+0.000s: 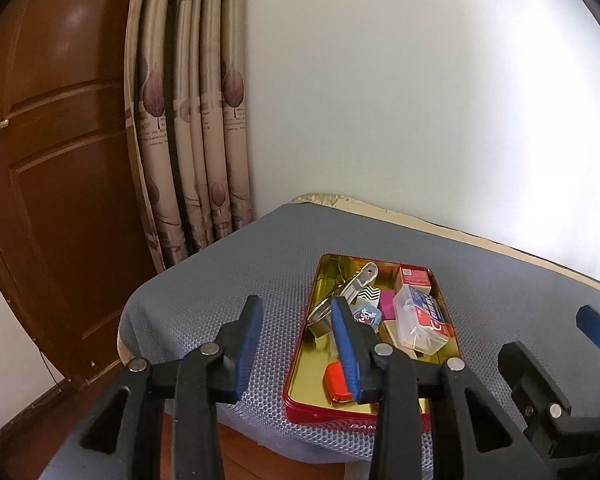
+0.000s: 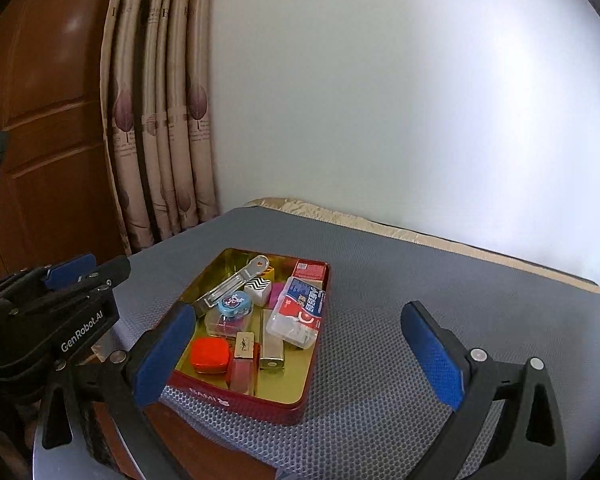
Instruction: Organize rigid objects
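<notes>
Left gripper (image 1: 296, 320) and right gripper (image 2: 300, 352) are held spread, empty; red tin (image 2: 300, 402) at 12 o'clock looks filled — retreat judged next.

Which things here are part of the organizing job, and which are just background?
Job:
red tin
clear plastic box
orange case
metal clip
zigzag box

Background:
curtain
wooden door
grey mat

Both wrist cams look forward-down, close, sharing the red gold-lined metal tin (image 1: 300, 376) (image 2: 312, 344); left cam sits at 9 o'clock.
</notes>
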